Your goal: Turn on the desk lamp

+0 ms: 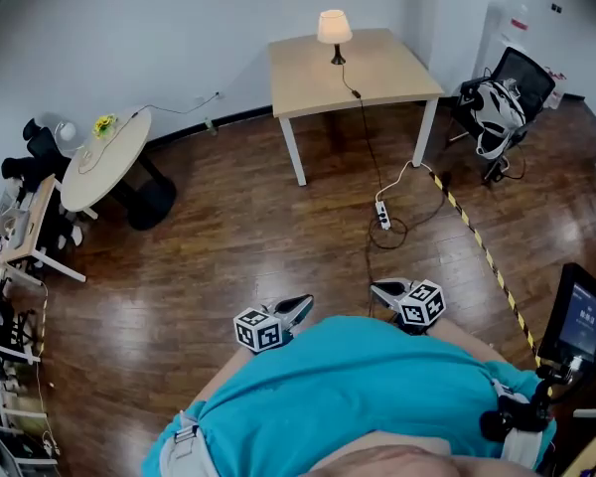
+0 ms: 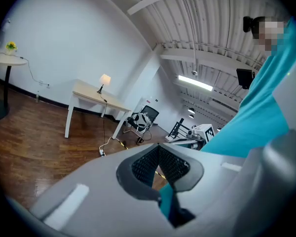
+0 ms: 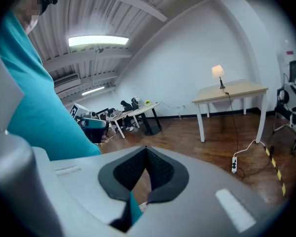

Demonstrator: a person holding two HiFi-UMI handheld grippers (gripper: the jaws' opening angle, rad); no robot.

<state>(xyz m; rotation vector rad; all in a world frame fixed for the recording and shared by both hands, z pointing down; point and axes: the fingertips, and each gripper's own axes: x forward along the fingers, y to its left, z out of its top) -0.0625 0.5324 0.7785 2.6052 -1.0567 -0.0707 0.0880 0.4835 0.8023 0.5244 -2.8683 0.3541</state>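
Observation:
The desk lamp (image 1: 333, 33), a cream shade on a thin dark stem, stands at the far edge of a square wooden table (image 1: 377, 78) across the room; its shade looks bright. It also shows small in both gripper views, as the lamp (image 2: 104, 80) and the lamp (image 3: 217, 72). Its dark cord runs off the table down to a white power strip (image 1: 383, 214) on the floor. My left gripper (image 1: 304, 304) and right gripper (image 1: 376, 288) are held close to my teal-shirted body, far from the lamp. Both are shut with nothing between the jaws, as the left gripper (image 2: 159, 146) and right gripper (image 3: 146, 149) also show.
A round white table (image 1: 104, 157) with yellow flowers (image 1: 103, 124) stands at the left, with a small desk (image 1: 20, 229) beside it. A black office chair (image 1: 504, 102) is at the right of the lamp table. Yellow-black tape (image 1: 482, 251) crosses the wooden floor. A dark screen (image 1: 576, 318) stands at the right.

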